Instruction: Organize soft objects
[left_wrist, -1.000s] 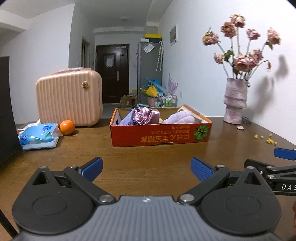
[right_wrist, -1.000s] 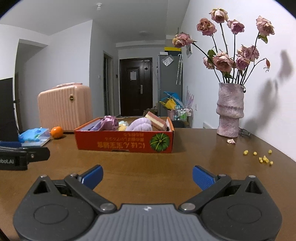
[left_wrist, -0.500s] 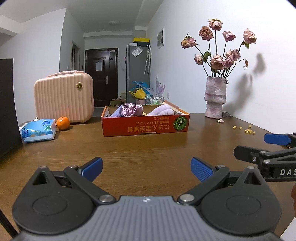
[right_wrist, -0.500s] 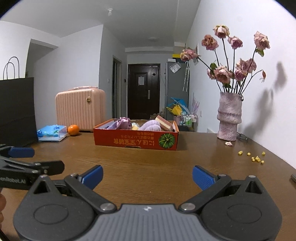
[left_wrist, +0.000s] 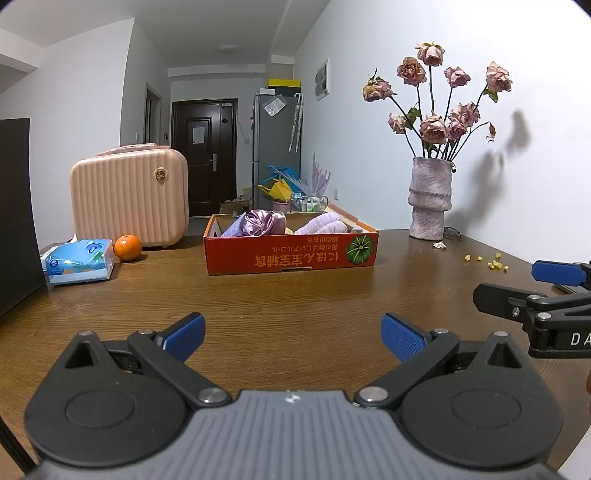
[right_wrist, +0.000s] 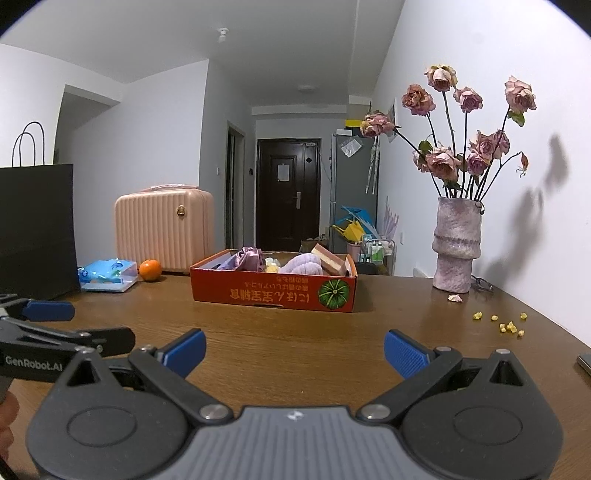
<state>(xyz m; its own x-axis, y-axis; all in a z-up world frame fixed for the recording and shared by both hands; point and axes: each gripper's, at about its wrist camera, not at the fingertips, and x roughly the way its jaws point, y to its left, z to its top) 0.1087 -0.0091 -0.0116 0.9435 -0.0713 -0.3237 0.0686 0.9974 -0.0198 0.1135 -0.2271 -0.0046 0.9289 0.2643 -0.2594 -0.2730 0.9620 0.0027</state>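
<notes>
A shallow red cardboard box (left_wrist: 291, 254) (right_wrist: 273, 291) stands on the brown table, well ahead of both grippers. Inside it lie a shiny purple cloth bundle (left_wrist: 264, 222) (right_wrist: 249, 257), a lilac fluffy roll (left_wrist: 321, 224) (right_wrist: 301, 265) and a pink-and-tan sponge block (right_wrist: 328, 260). My left gripper (left_wrist: 291, 334) is open over bare table, with nothing between its blue pads. My right gripper (right_wrist: 294, 349) is open too and holds nothing. Each gripper shows at the edge of the other's view: the right gripper (left_wrist: 535, 295) on the right side, the left gripper (right_wrist: 55, 332) on the left side.
A pink ribbed case (left_wrist: 129, 199), an orange (left_wrist: 127, 248) and a blue tissue pack (left_wrist: 79, 262) sit at the left. A black paper bag (right_wrist: 37, 229) stands far left. A vase of dried roses (right_wrist: 458, 245) and scattered yellow bits (right_wrist: 504, 325) lie at the right.
Both grippers have drawn back from the box, which looks smaller than one second ago. They stay open and side by side.
</notes>
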